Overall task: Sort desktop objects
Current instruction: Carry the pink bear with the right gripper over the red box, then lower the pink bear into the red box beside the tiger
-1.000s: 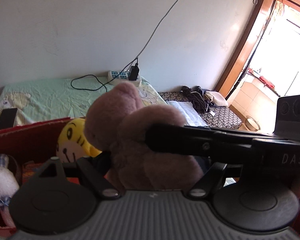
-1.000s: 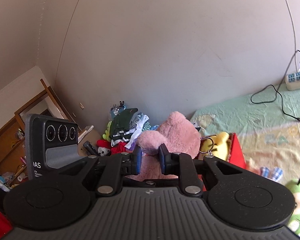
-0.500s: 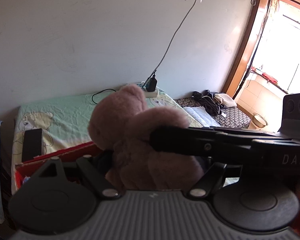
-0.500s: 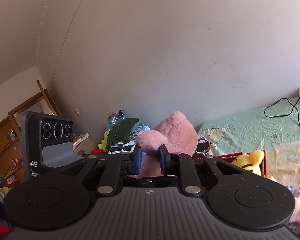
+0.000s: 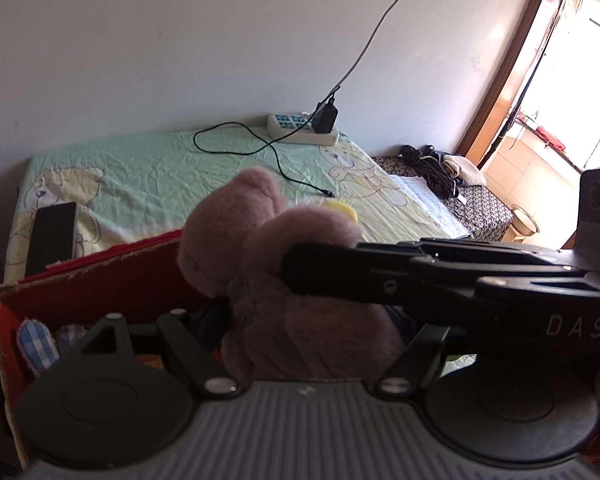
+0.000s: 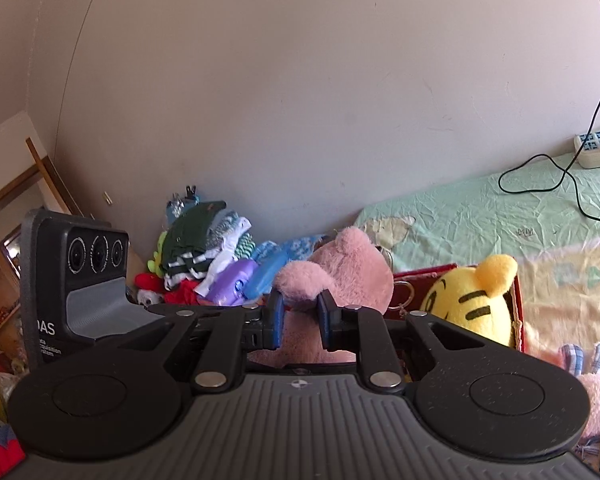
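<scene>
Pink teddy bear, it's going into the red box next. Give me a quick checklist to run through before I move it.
1. Right gripper shut on the pink teddy bear, pinching its paw: ok.
2. Left gripper hold on the bear: cannot tell, its fingertips are hidden behind the plush.
3. Red box open at the top: ok.
4. Free room in the box: cannot tell, the yellow plush fills one end and the rest is hidden.
5. Black cable lying on the bed, apart from the bear: ok.
</scene>
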Available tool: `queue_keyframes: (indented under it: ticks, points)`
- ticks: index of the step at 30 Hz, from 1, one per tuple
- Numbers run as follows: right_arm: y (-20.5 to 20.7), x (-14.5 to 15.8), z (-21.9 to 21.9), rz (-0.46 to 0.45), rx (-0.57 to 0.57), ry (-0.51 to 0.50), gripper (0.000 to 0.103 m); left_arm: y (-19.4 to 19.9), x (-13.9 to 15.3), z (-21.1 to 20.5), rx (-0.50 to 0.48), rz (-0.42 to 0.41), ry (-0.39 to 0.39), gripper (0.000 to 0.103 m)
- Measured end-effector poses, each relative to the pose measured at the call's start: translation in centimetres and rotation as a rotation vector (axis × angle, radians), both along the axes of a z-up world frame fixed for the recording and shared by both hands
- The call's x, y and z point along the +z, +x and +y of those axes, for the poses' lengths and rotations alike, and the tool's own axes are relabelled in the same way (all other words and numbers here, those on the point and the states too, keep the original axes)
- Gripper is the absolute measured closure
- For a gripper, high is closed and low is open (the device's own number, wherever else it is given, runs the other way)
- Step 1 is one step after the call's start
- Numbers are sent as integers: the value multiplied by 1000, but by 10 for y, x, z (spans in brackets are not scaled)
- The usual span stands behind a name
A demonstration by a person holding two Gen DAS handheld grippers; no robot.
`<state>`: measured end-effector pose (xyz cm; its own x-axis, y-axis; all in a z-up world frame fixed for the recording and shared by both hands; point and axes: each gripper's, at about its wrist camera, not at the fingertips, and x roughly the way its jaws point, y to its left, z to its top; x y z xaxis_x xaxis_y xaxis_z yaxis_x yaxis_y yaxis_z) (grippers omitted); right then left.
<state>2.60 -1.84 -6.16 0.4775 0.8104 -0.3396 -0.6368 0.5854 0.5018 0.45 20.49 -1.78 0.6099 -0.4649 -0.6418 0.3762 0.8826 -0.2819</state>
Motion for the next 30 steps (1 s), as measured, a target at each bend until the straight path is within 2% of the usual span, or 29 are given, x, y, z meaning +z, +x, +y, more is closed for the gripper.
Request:
queue_keyframes:
  ticks: [4,10,13,22,30]
  points:
    - [4,-11,0,27,12,-18,84,6,-15,0,11,42,2,27]
    - [14,-27,5,35,-1,-60,84,17,-31,-4,24,76,67,29]
    - [18,-34,7,53,-3,-64,84,22,-39,-2,34,105,70,29]
    - [19,-47,19,92,1,-143,85,21,-53,-1,23,167,94,29]
    - [19,-58,21,131,-34,-131,85,18,-57,1,23,191,99,29]
